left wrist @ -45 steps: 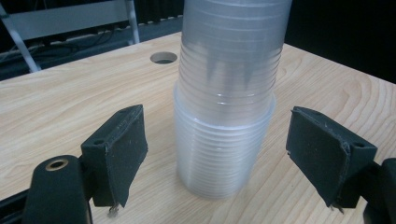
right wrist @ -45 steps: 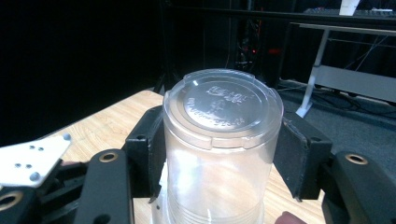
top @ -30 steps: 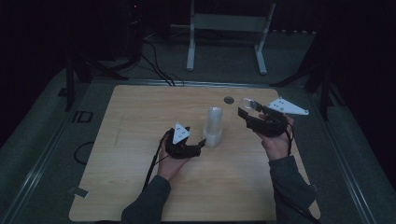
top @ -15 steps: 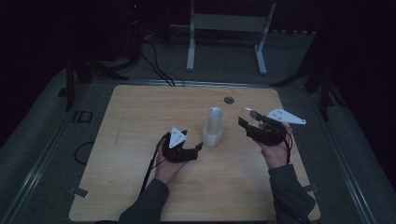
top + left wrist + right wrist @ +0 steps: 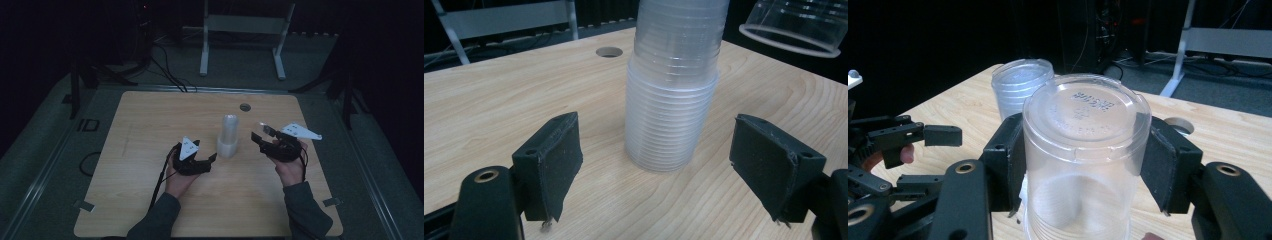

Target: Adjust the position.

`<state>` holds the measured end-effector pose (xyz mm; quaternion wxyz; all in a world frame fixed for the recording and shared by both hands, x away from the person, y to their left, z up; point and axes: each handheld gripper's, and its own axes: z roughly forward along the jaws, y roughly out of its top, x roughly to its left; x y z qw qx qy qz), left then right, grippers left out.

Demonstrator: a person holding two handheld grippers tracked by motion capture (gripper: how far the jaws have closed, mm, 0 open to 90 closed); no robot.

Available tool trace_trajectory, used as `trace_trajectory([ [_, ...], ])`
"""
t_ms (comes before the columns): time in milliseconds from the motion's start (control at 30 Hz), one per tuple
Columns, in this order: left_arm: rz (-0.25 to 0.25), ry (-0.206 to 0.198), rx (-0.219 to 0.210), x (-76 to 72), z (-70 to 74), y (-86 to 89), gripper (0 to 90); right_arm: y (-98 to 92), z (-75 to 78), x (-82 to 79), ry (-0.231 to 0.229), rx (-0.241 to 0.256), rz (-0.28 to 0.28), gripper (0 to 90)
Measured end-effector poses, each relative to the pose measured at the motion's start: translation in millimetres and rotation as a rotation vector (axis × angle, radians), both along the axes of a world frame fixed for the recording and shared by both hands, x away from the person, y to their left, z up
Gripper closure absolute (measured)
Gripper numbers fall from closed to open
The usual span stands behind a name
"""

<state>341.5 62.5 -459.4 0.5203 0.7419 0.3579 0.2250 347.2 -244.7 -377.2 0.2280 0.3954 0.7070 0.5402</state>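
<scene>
The right tongs point(image 5: 1083, 170) pinch a single clear, thin-walled plastic cup point(image 5: 1083, 150) by its sides (light, easily crushed); the left tongs point(image 5: 669, 165) gape around the nested clear cup stack point(image 5: 671, 95).

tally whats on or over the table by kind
stack of clear cups: 1
single clear cup, clamped in the right gripper: 1
grippers, counting the open left gripper: 2
round hole in the table: 1
total: 5
</scene>
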Motion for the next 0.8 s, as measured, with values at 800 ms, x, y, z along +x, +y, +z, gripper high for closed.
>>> trace_trajectory([
  [800, -0.033, -0.017, -0.010, -7.5, 6.7, -1.3, 20.4, 28.9, -32.1, -5.1, 0.058, 0.022, 0.052, 40.9],
])
